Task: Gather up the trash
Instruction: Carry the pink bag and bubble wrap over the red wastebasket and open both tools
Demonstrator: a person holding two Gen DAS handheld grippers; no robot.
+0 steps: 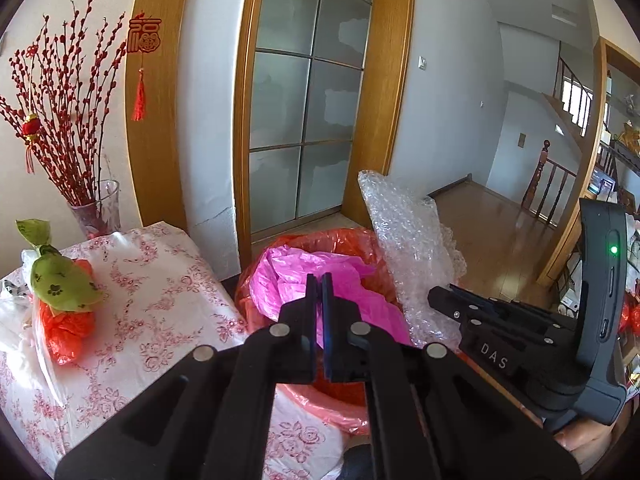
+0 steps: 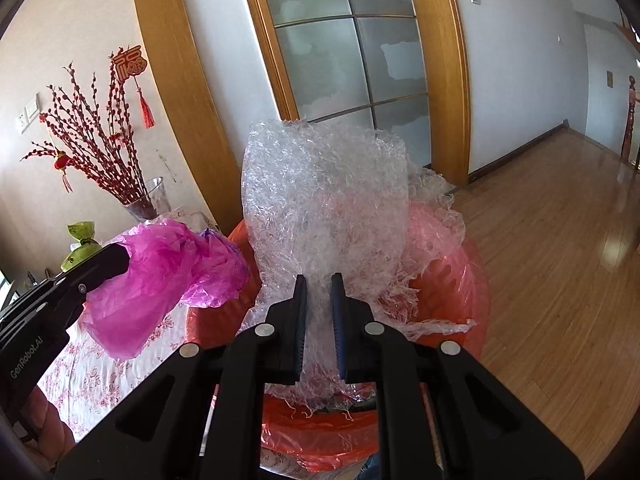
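- The left gripper (image 1: 319, 280) is clamped on a crumpled pink plastic bag (image 1: 320, 288), held over the mouth of the red-lined bin (image 1: 280, 308).
- The right gripper (image 2: 319, 280) pinches a sheet of bubble wrap (image 2: 324, 196), which stands tall out of the same bin; both pieces look close to being dropped in, neither yet released.
- Beside the bin, on the surface (image 1: 160, 280) draped in a floral cloth, a red plastic bag (image 1: 64, 328) and a green wrapper (image 1: 60, 276) lie uncollected, so the job appears roughly half done.
- Farther back, a glass vase (image 1: 102, 208) of red branches stands against the wall, near the frosted glass door (image 1: 308, 100).
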